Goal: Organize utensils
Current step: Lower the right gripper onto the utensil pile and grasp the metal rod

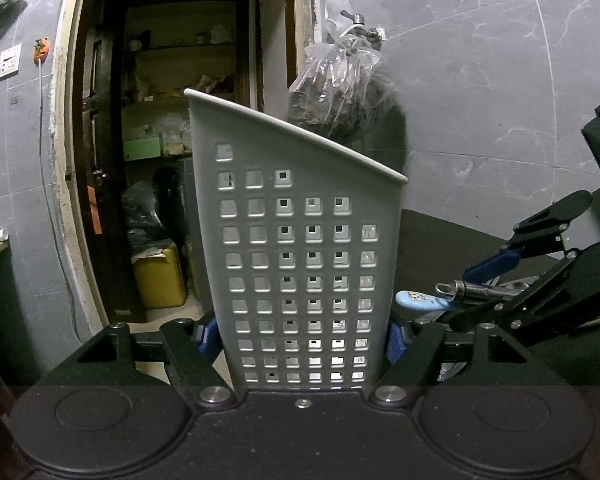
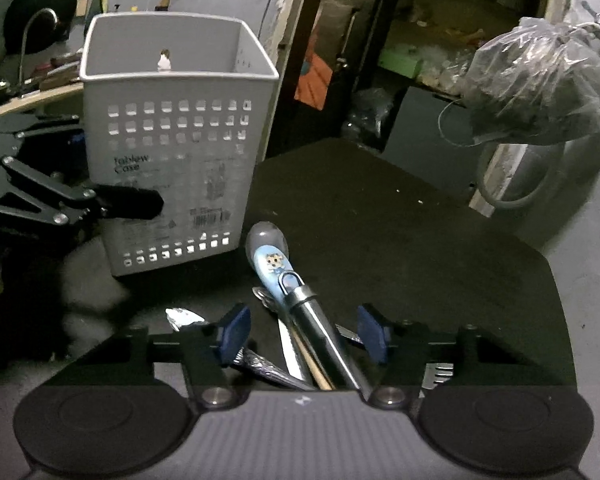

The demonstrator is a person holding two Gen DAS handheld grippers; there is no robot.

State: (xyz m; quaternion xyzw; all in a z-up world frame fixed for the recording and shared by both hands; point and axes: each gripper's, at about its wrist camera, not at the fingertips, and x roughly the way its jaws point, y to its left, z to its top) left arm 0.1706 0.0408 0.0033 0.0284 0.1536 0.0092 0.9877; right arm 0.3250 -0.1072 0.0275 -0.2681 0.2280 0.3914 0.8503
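We see both fisheye views dim, their corners vignetted black and straight lines bowed. The right wrist view is softer, with glare on the metal handle (image 2: 324,336).

The left gripper (image 1: 300,338) was clamped level on a grey holder (image 1: 300,240), its 2 blue pads pressing opposite walls; the right gripper (image 2: 304,338) tilted downward, its blue pads (image 2: 232,334) apart, touching nothing between them.
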